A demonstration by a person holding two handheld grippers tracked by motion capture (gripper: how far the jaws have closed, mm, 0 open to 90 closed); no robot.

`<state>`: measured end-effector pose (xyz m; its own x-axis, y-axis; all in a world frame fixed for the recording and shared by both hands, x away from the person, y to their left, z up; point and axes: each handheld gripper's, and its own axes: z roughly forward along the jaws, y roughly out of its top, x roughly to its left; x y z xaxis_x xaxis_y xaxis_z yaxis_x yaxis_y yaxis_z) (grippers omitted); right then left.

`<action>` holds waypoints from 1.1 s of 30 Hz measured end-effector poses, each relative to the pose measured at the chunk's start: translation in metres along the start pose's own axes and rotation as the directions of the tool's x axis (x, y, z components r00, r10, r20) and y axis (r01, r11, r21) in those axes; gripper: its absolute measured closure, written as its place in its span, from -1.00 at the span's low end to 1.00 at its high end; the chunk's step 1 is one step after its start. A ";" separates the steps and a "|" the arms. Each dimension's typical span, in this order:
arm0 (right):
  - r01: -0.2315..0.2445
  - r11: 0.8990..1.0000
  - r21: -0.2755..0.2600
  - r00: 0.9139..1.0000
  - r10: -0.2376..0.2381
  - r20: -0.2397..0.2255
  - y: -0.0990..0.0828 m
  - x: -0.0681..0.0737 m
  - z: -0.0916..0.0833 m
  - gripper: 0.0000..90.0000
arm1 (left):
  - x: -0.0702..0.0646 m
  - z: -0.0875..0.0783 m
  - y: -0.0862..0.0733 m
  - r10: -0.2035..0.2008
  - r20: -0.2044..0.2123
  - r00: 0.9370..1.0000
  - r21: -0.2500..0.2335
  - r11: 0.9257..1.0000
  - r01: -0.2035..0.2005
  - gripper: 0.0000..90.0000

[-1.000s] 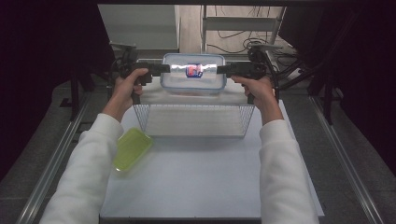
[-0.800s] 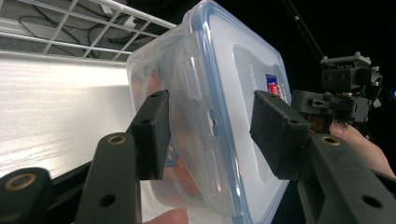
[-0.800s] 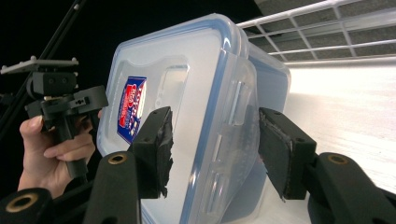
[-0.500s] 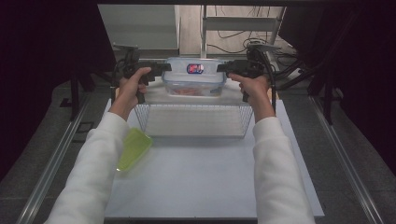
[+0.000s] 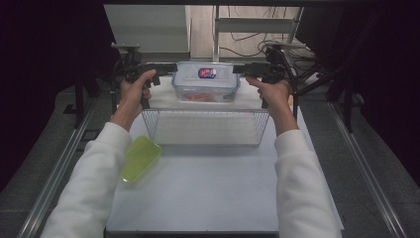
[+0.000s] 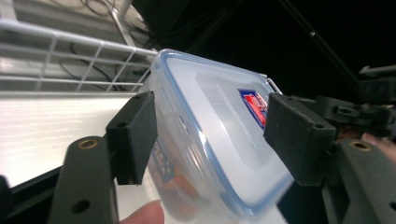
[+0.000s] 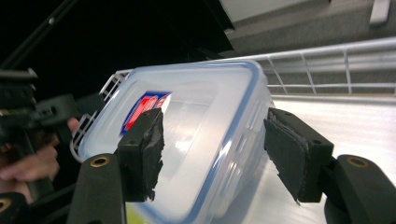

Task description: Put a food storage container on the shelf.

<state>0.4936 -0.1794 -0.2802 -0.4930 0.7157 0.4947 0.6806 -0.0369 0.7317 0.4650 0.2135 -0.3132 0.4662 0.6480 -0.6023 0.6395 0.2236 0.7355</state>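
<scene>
clear plastic box (image 5: 206, 83): lidded, blue seal, red and blue label on the lid, something orange inside; held up over the far rim of the wire basket (image 5: 205, 130), at 12 o'clock on the white table (image 5: 208, 198).
left gripper (image 5: 166, 68): at 9 o'clock of the box; in the left gripper view its jaws stand apart, one pad on the side wall, the other over the lid, and i cannot tell whether either presses.
right gripper (image 5: 242, 69): at 3 o'clock of the box; in the right gripper view its jaws also straddle the box end, gap visible at the outer pad, so grip is uncertain.
support: looks like the box is pinched end to end between the two tools rather than clamped by either.
risk, slip: smooth plastic against pads; if either hand eases outward, the box probably drops onto the basket rim and tips.
risk, tilt: uneven height between the hands would roll the box and shift its contents.
risk, snag: lowering too near the rim could catch a box corner on the wire.
green lid (image 5: 140, 158): flat on the table at 8 o'clock of the basket, well apart, out of the way.
</scene>
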 end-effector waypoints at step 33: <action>0.373 0.915 0.154 0.925 -0.355 -0.132 -0.150 0.016 -0.053 -0.17 | -0.037 -0.065 -0.173 0.307 0.026 0.951 0.202 0.930 -0.306 -0.38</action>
<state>0.3551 -0.2000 -0.3570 -0.7695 0.5836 0.2595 0.5222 0.3409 0.7817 0.2973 0.1977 -0.3979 0.6558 0.6659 -0.3557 0.5763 -0.1371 0.8057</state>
